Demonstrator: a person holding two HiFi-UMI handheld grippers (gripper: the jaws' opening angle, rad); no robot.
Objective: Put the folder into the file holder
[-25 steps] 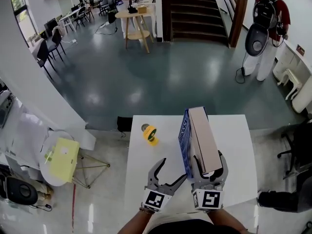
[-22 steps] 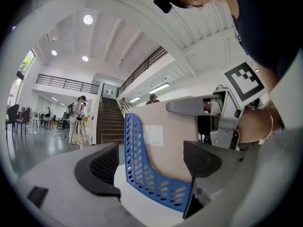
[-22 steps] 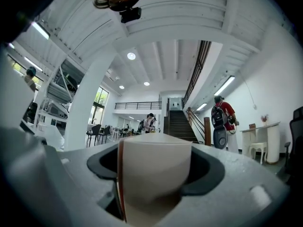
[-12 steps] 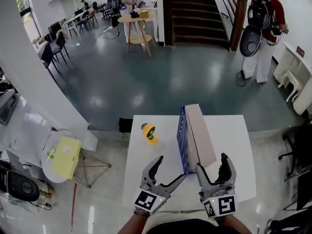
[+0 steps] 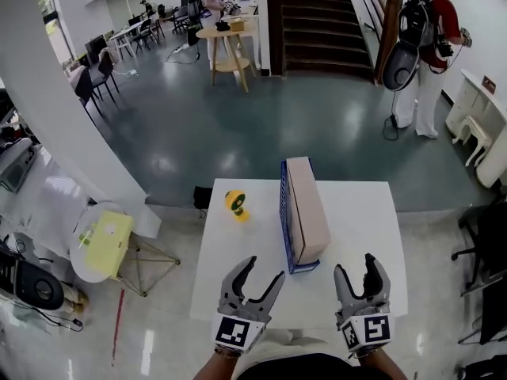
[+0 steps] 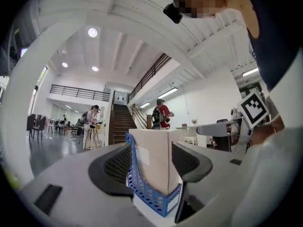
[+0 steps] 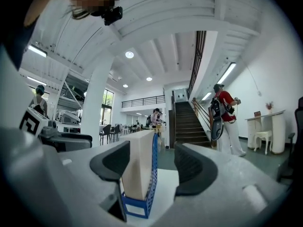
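Note:
A beige folder [image 5: 305, 208] stands upright inside the blue mesh file holder [image 5: 283, 212] in the middle of the white table [image 5: 356, 236]. Both grippers hover over the near table edge, apart from the holder. My left gripper [image 5: 263, 269] is at its near left and my right gripper [image 5: 356, 264] at its near right. Both sets of jaws are closing with nothing between them. In the left gripper view the folder [image 6: 158, 155] and holder [image 6: 142, 188] show ahead past the gripper [image 6: 151, 148]. The right gripper view shows the folder [image 7: 139, 164], the holder [image 7: 152, 174] and that gripper [image 7: 151, 150] the same way.
A small yellow object [image 5: 235, 204] lies on the table's far left part. Left of the table a low round stand [image 5: 103, 240] carries a yellow sheet. A dark chair [image 5: 487, 244] is at the right. Farther off are a person with a backpack [image 5: 428, 30], a wooden table [image 5: 226, 34] and stairs [image 5: 317, 14].
My right gripper, which stood around the folder's near end, has let go and drawn back. Both grippers have retreated to the near edge, and the left jaws have narrowed.

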